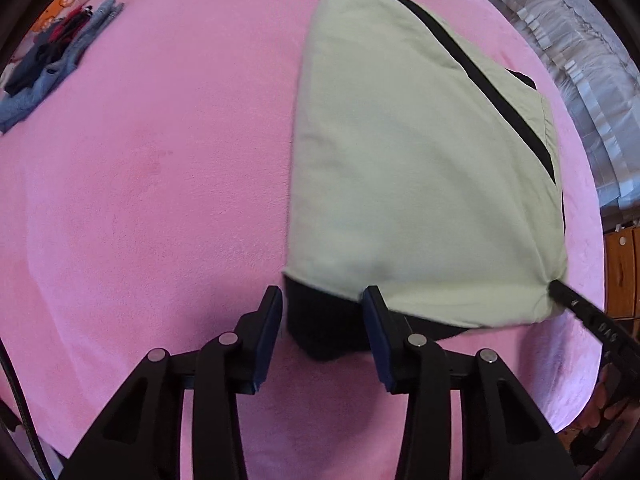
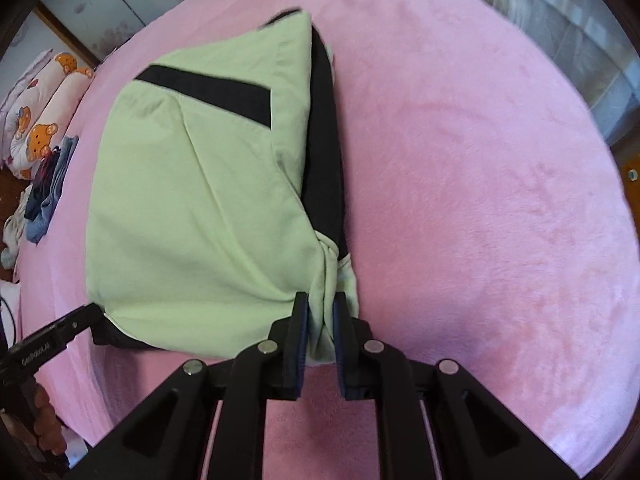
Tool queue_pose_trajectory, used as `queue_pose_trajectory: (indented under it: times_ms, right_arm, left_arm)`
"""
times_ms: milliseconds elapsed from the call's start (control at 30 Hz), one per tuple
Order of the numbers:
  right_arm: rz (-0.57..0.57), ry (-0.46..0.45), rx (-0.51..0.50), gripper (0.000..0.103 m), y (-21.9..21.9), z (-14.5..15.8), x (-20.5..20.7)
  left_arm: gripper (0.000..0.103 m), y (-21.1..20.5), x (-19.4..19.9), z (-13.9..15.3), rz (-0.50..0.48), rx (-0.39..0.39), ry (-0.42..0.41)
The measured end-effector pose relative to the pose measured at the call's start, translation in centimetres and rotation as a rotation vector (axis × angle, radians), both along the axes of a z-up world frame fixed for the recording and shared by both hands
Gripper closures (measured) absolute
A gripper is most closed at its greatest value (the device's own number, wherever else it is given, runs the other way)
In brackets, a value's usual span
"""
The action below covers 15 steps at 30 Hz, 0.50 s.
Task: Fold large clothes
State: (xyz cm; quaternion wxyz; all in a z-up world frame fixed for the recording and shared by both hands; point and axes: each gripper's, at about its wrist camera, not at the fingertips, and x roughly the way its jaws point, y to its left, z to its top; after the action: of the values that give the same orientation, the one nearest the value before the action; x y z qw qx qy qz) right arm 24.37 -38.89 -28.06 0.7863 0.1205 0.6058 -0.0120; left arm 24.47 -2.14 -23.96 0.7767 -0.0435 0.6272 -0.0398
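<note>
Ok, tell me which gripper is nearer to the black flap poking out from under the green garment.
Left. The left gripper straddles the black flap at the green garment's near corner. The right gripper pinches the other near corner, away from it.

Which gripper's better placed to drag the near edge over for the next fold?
Right. The right gripper is already clamped on the green garment corner; the left gripper only straddles its black corner, apparently ungripped.
</note>
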Motion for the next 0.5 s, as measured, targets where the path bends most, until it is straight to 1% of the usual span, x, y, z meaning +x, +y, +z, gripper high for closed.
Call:
queue_pose_trajectory:
  times_ms: [67, 100, 133, 200, 233, 300, 333, 400, 433, 467, 500]
  right_arm:
    - [-0.024, -0.049, -0.051, 0.093, 0.0, 2.0, -0.8]
    - [-0.036, -0.074, -0.069, 0.093, 0.2, 2.7, -1.1]
    - [-0.044, -0.106, -0.076, 0.09, 0.5, 3.8, -1.4]
    - [-0.025, -0.156, -0.07, 0.09, 1.2, 5.5, -1.7]
    - [0.006, -0.172, -0.049, 0.09, 1.7, 5.9, -1.8]
    - [0.075, -0.183, 0.016, 0.09, 3.2, 6.1, -1.2]
    - [0.103, -0.182, 0.05, 0.09, 3.3, 5.8, -1.4]
    - [0.172, -0.159, 0.119, 0.091, 5.0, 4.5, -1.0]
    - [0.206, -0.154, 0.145, 0.095, 5.9, 3.9, -0.8]
    - [0.227, -0.154, 0.155, 0.1, 6.6, 3.4, -0.8]
    - [0.245, -0.146, 0.166, 0.1, 7.4, 2.6, -0.5]
  left_arm:
    - [0.064, -0.2, -0.7, 1.2, -0.029, 0.055, -0.016]
    - [0.064, -0.4, -1.1, 2.1, -0.044, 0.072, -0.031]
    - [0.064, -0.5, -1.4, 3.0, -0.053, 0.069, -0.051]
    - [0.064, -0.9, -1.5, 4.8, -0.072, 0.009, -0.085]
    - [0.064, -0.9, -1.5, 5.5, -0.092, -0.033, -0.097]
    - [0.065, -1.6, -1.1, 5.9, -0.135, -0.076, -0.091]
    - [0.075, -2.1, -0.7, 5.8, -0.153, -0.09, -0.083]
    - [0.092, -3.1, 0.4, 5.0, -0.177, -0.124, -0.062]
    - [0.095, -3.3, 1.1, 4.6, -0.185, -0.142, -0.053]
    - [0.096, -3.6, 1.8, 4.1, -0.195, -0.154, -0.049]
    - [0.096, -4.0, 2.3, 3.6, -0.205, -0.161, -0.048]
